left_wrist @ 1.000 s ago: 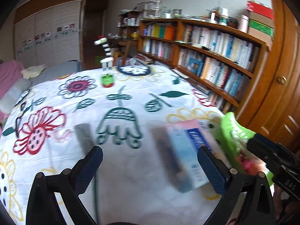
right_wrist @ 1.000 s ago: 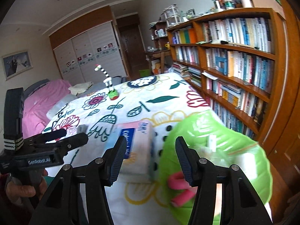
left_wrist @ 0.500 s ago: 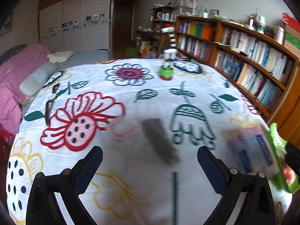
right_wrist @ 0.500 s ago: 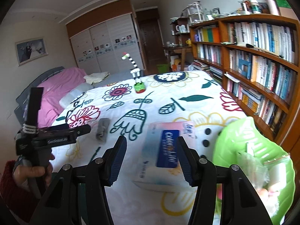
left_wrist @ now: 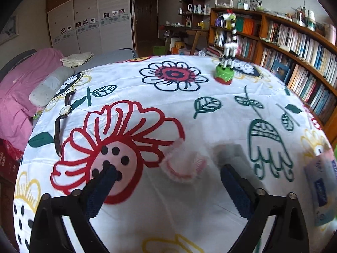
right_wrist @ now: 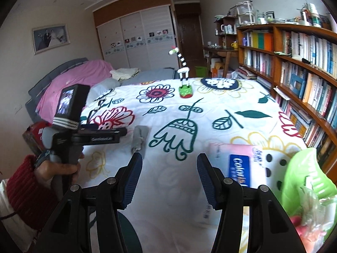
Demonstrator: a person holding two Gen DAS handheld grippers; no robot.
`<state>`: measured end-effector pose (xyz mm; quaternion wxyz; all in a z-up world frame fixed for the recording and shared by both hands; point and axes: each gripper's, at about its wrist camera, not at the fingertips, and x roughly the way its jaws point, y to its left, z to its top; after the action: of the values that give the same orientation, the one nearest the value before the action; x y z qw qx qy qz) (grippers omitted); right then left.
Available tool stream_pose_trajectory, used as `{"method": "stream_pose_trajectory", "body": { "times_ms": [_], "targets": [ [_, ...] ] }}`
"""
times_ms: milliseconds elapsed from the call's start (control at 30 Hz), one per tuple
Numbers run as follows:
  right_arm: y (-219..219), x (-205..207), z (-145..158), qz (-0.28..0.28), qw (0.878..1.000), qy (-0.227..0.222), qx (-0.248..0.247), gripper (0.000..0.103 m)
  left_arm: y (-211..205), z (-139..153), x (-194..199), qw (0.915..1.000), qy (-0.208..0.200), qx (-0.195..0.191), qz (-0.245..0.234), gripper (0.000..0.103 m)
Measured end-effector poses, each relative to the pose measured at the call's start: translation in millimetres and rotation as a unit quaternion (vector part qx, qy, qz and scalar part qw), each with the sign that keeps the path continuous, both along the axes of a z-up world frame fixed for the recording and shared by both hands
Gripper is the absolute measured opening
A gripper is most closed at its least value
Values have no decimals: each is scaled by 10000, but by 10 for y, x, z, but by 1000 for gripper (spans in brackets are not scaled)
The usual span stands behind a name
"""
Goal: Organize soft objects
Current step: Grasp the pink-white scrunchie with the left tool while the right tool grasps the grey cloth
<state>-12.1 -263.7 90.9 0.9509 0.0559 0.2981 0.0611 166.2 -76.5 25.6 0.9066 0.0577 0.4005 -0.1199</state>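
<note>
overhead, the left gripper (left_wrist: 166,181) tilts down at the flowered tablecloth (left_wrist: 189,109), its jaws wide and closing with nothing pressed between them; a pale pink fuzzy scrunchie (left_wrist: 183,162), blurred, lies on the cloth just ahead, beside one grey sock (right_wrist: 139,137). in the right wrist view a hand (right_wrist: 56,168) in a red knit sleeve grips that tool's handle. the right gripper (right_wrist: 169,164) points less steeply, jaws half parted and empty. one tissue pack (right_wrist: 236,164) reads "colori…", the rest blurred. one green basket (right_wrist: 303,168) sits at the table's right edge, one giraffe figurine (left_wrist: 226,59) stands far back, one wristwatch (left_wrist: 63,113) lies left
</note>
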Motion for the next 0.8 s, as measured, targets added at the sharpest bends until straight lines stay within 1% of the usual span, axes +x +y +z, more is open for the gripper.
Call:
{"method": "stream_pose_trajectory", "body": {
  "times_ms": [67, 133, 167, 200, 233, 267, 300, 367, 467, 567, 667, 700, 800],
  "targets": [
    [61, 55, -32, 80, 9999, 71, -6, 55, 1, -49, 58, 9999, 98, -30, -37, 84],
    [119, 107, -65, 170, 9997, 151, -6, 55, -8, -95, 91, 9998, 181, -72, -84, 77],
    [156, 123, -76, 211, 9996, 170, -30, 55, -14, -111, 97, 9997, 184, -84, -110, 76],
    [191, 149, -95, 248, 9995, 186, -64, 55, -20, -111, 92, 9998, 128, -72, -132, 75],
    [219, 170, -111, 280, 9994, 207, -89, 55, -26, -111, 86, 9998, 107, -78, -167, 70],
    [241, 191, -127, 298, 9992, 231, -97, 55, -31, -107, 76, 9997, 91, -101, -211, 63],
    [269, 221, -152, 324, 9991, 267, -99, 55, -33, -98, 66, 9996, 73, -134, -254, 58],
    [311, 271, -191, 365, 9987, 350, -82, 55, -17, -85, 54, 9992, 57, -230, -314, 37],
    [370, 363, -244, 440, 9978, 497, -10, 55, 32, -72, 50, 9987, 58, -400, -318, 23],
    [441, 437, -294, 503, 9969, 598, -40, 55, 82, -55, 33, 9980, 38, -558, -286, 18],
    [507, 523, -358, 537, 9958, 728, -130, 55, 131, -27, -3, 9974, -11, -681, -255, 17],
    [521, 547, -368, 545, 9955, 767, -127, 55, 146, -19, -4, 9971, -13, -719, -249, 13],
    [546, 655, -396, 567, 9943, 897, -75, 55, 206, 13, -21, 9963, -51, -837, -191, 13]
  ]
}}
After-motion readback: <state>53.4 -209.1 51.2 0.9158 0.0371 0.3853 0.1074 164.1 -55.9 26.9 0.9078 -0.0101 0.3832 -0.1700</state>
